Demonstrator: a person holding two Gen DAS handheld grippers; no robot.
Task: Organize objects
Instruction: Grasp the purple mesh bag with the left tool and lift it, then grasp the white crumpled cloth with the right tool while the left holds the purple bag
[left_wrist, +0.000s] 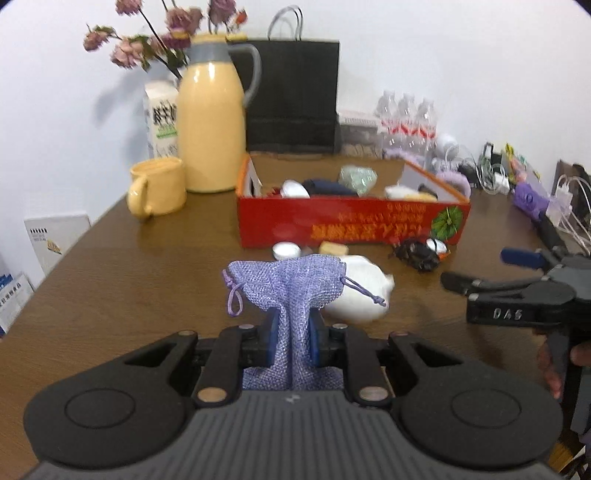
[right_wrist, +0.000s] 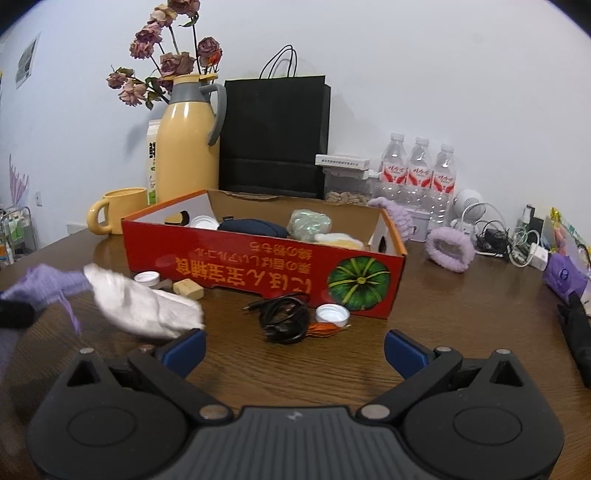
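The left gripper (left_wrist: 291, 338) pinches the lilac drawstring pouch (left_wrist: 286, 286) tight between its blue pads, lifted above the wooden table (left_wrist: 129, 280). The right gripper (right_wrist: 294, 349) hangs wide, nothing in it, facing the black cable (right_wrist: 282, 319) before the red box (right_wrist: 236, 267).

The left gripper (left_wrist: 292, 334) points downward, jaws clamped on a lilac pouch (left_wrist: 291, 291). The right gripper (right_wrist: 294, 349) hangs with jaws spread wide.
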